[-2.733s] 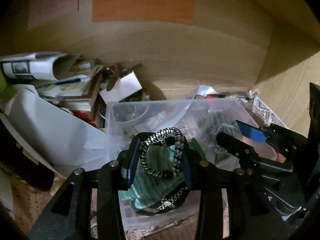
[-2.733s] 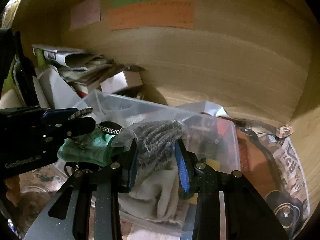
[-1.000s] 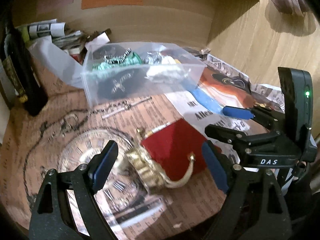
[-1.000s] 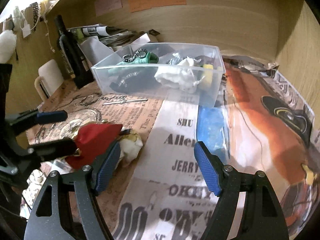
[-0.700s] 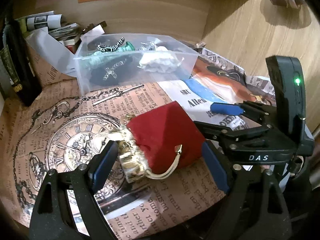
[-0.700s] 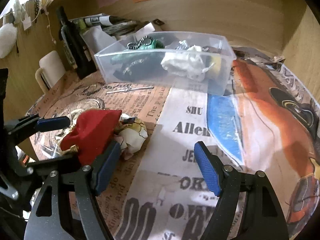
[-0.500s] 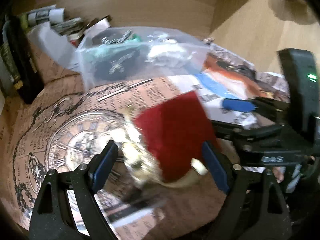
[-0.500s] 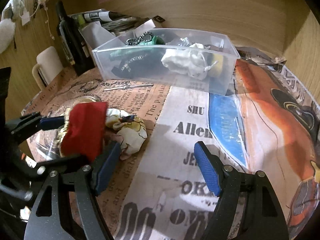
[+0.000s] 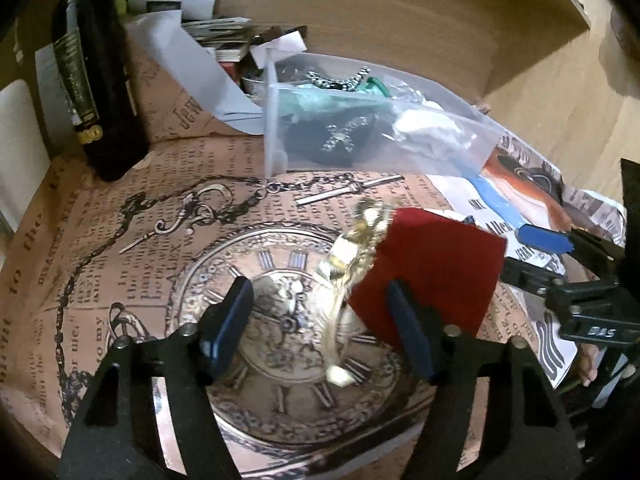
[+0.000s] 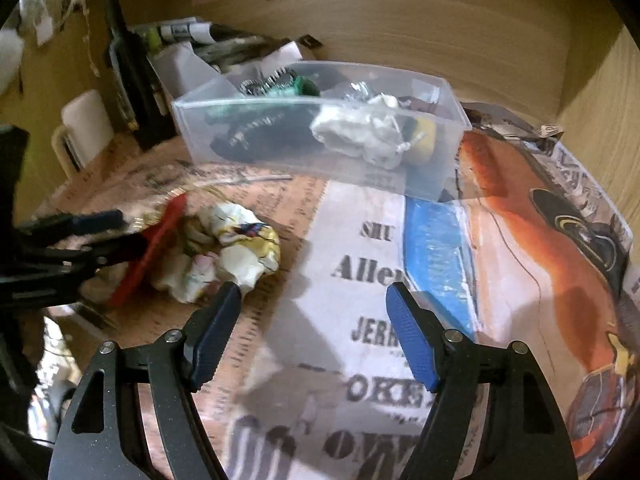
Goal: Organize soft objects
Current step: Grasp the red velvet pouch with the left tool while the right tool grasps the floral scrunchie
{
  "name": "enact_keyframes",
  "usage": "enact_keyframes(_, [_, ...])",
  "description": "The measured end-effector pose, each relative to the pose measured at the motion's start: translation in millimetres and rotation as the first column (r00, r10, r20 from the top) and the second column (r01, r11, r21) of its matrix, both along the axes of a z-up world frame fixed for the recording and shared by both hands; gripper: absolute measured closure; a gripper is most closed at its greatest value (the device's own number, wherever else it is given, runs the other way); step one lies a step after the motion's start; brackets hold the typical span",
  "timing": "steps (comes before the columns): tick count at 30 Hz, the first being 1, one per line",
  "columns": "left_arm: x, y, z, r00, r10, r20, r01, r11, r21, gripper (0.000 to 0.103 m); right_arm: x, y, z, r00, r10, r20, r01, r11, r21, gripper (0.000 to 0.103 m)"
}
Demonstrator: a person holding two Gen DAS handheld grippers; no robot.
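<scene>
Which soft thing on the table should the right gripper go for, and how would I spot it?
Start at the clear plastic bin at the back of the table, then come forward and left across the printed paper. There lies a crumpled white and yellow cloth. It is pale and scrunched, unlike the flat red pouch beside it.

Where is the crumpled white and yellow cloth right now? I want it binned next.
In the right wrist view the crumpled cloth lies on the printed paper, left of centre, right beside the red pouch.

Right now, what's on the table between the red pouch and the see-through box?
In the right wrist view, a crumpled white and yellow cloth lies beside the red pouch, then only printed paper up to the clear box.
</scene>
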State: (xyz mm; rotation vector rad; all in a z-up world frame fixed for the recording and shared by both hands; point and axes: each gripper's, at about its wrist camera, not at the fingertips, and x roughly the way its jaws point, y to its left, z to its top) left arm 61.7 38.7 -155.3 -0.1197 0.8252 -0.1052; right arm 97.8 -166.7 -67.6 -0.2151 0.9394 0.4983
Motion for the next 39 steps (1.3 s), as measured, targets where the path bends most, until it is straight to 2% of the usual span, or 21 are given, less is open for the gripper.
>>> enact_keyframes(4, [0,2,-1,1.000,0.006,0.005,-0.006,1.000,0.004,0.038,-1,9,12,1.000,0.013,0.022,-0.014,0.998,0.063,0.030])
enact_keyframes(6, [0,2,-1,1.000,0.009,0.008,-0.009,1.000,0.008,0.038,1,18,11,0.999,0.028,0.023,-0.029,0.997,0.065,0.030])
enact_keyframes(11, [-1,9,-1,0.999,0.029,0.013,-0.030,0.999,0.028,0.040,7,42,-17,0.997,0.071,0.001,-0.070,0.995,-0.070,0.031])
enact_keyframes(13, [0,16,-1,0.999,0.046,0.013,-0.047,0.998,0.041,0.040,9,38,-16,0.998,0.069,-0.002,-0.069,0.995,-0.069,0.032])
enact_keyframes(16, [1,25,-2,0.998,0.062,0.010,-0.063,0.996,0.056,0.040,12,30,-14,0.999,0.046,0.022,-0.044,0.992,-0.118,0.032])
enact_keyframes(20, [1,30,-2,0.998,0.065,0.008,-0.065,0.996,0.065,0.040,20,7,-10,0.999,-0.025,0.033,0.029,0.990,-0.142,0.032])
enact_keyframes(22, [2,31,-1,0.998,0.065,0.003,-0.065,0.996,0.057,0.040,21,-4,-4,0.998,-0.054,0.031,0.057,0.991,-0.123,0.032])
enact_keyframes(26, [1,29,8,0.999,0.041,0.003,-0.041,0.999,-0.015,0.040,17,-13,12,0.996,-0.067,0.051,0.070,0.996,-0.055,0.030])
enact_keyframes(29, [1,20,16,1.000,0.020,0.020,-0.019,1.000,-0.023,0.039,12,-8,25,0.996,-0.048,0.074,0.048,0.999,0.003,0.030])
enact_keyframes(32, [4,8,19,1.000,-0.003,0.021,0.004,1.000,-0.007,0.031,10,6,26,0.997,0.000,0.078,-0.002,1.000,0.023,0.029])
enact_keyframes(34, [9,1,18,1.000,-0.013,0.009,0.013,1.000,-0.006,0.021,9,16,22,0.997,0.031,0.074,-0.032,0.999,0.008,0.027])
enact_keyframes(39, [24,-7,12,0.999,-0.021,-0.040,0.020,1.000,-0.022,0.020,13,29,7,0.997,0.073,0.031,-0.073,0.997,-0.010,0.024])
